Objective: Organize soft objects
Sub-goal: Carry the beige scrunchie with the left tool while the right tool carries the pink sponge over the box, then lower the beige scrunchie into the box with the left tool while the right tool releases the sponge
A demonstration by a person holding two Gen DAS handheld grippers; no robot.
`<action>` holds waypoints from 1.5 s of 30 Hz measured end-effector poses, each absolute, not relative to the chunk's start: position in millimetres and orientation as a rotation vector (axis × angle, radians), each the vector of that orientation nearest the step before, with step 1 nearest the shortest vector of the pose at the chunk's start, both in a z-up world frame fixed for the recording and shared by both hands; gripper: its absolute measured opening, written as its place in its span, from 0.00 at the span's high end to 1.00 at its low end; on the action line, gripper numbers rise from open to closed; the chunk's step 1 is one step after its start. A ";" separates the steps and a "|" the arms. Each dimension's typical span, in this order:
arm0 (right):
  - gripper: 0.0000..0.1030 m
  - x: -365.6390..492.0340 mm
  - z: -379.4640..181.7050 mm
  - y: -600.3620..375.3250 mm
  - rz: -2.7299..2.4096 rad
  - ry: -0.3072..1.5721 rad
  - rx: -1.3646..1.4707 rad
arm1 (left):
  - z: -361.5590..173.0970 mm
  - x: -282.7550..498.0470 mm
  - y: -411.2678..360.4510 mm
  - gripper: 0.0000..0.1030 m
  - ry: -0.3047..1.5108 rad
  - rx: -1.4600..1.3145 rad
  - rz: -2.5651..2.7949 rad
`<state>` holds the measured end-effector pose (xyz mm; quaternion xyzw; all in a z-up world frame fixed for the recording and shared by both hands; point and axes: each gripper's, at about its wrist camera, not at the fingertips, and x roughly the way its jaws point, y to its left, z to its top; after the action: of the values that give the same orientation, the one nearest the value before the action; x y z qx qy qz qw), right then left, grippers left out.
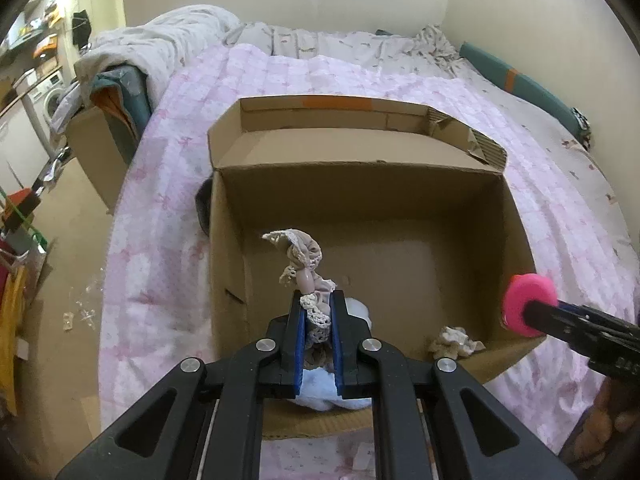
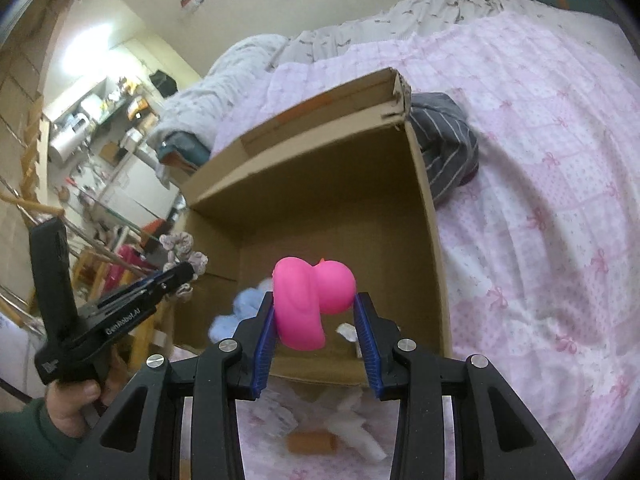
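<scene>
While my left gripper (image 1: 318, 312) is clamped on the lace cloth (image 1: 302, 258) over the box (image 1: 516, 216), my right gripper (image 2: 316, 312) squeezes the pink toy (image 2: 308, 300) at its 3 o'clock rim. If I let go now, lace could snag my pads, and the toy could bounce out onto the bed (image 2: 540, 160).

Cardboard box (image 1: 360, 208) on the quilt (image 1: 168, 184), open upward; a fluffy cloth (image 1: 316, 392) and a crumpled rag (image 1: 454, 342) lie inside at its near wall. A striped garment (image 2: 444, 148) lies just beside the box's far corner on the quilt.
</scene>
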<state>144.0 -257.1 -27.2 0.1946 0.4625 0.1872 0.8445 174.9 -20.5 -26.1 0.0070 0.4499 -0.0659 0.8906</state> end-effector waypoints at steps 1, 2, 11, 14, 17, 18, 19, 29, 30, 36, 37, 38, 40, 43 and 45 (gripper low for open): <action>0.61 144.2 -29.8 -255.0 0.384 0.983 0.390 | -27.0 173.9 -21.7 0.90 0.932 0.024 -0.138; 0.61 144.0 -32.7 -253.3 0.377 0.990 0.377 | -28.2 173.4 -22.1 0.90 0.932 0.027 -0.137; 0.61 149.6 -51.9 -240.4 0.340 1.077 0.292 | -33.0 179.8 -24.1 0.90 0.949 0.005 -0.157; 0.61 150.2 -59.1 -238.3 0.336 1.106 0.286 | -31.4 177.8 -29.5 0.90 0.931 0.023 -0.179; 0.61 150.3 -62.4 -237.8 0.332 1.120 0.285 | -31.1 176.0 -32.9 0.90 0.916 0.038 -0.182; 0.61 150.2 -63.8 -238.1 0.331 1.126 0.287 | -31.6 175.9 -33.2 0.90 0.915 0.039 -0.183; 0.61 150.0 -64.8 -238.4 0.329 1.130 0.287 | -32.6 175.9 -33.5 0.90 0.914 0.038 -0.188; 0.61 151.3 -64.0 -236.5 0.321 1.145 0.287 | -32.8 176.3 -33.0 0.86 0.898 0.019 -0.198; 0.61 151.3 -64.0 -236.4 0.321 1.145 0.289 | -33.9 176.7 -33.2 0.86 0.905 0.017 -0.202; 0.61 151.7 -64.3 -237.6 0.322 1.146 0.291 | -34.9 178.8 -34.4 0.82 0.924 0.009 -0.202; 0.61 151.7 -64.3 -237.7 0.323 1.146 0.292 | -34.7 179.0 -33.9 0.73 0.928 -0.003 -0.209; 0.61 151.7 -64.2 -237.6 0.323 1.145 0.293 | -34.5 178.8 -33.6 0.57 0.930 -0.010 -0.209; 0.61 151.8 -64.4 -237.6 0.322 1.145 0.294 | -31.9 177.1 -32.6 0.32 0.914 -0.012 -0.190; 0.61 151.8 -64.5 -237.3 0.323 1.146 0.292 | -28.1 176.3 -31.0 0.30 0.897 -0.022 -0.190; 0.61 151.6 -64.2 -237.6 0.323 1.145 0.292 | -29.0 177.0 -30.0 0.30 0.904 -0.020 -0.177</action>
<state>151.6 -237.6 -64.2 0.1369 0.5375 0.1514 0.8182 177.0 -29.9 -29.0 -0.0095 0.4362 -0.0855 0.8957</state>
